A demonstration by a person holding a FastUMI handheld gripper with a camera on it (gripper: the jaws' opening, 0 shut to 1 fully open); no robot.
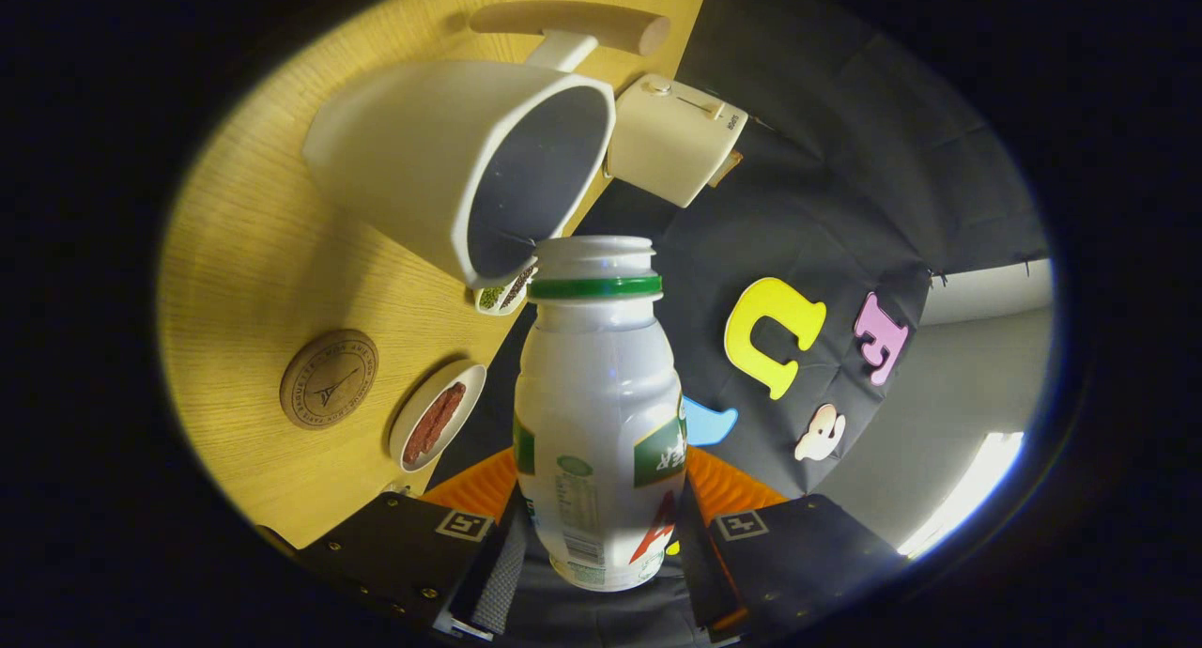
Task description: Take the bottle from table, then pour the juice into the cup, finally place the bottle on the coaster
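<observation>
The gripper (601, 535) is clamped on the bottle (599, 413), one finger pressing each side of its lower body, so the bottle sits between the fingers and projects forward from them. The bottle is off the counter (254, 254); the scene appears rolled sideways in the gripper view, which indicates the bottle is tilted well over toward a pouring attitude. Its mouth is uncapped, with a green ring below the lip, and lies just at the lower rim of the cup (470, 169), close enough that touching or a slight gap cannot be told apart. No juice stream is visible, and the inside of the cup shows a plain grey wall, so whether any liquid has gone in cannot be told. The coaster (329, 379) lies bare on the counter, to the near left of the cup and well apart from the bottle. Beside it stands a small dish (437, 427) with a dark red filling; a second small dish (505, 294) peeks from behind the cup rim. Farther off are a cream toaster (676, 139) and a wooden handle (573, 21). Assessment: pick-up is complete; pouring is at its start or under way; placing the bottle on the coaster remains outstanding.
</observation>
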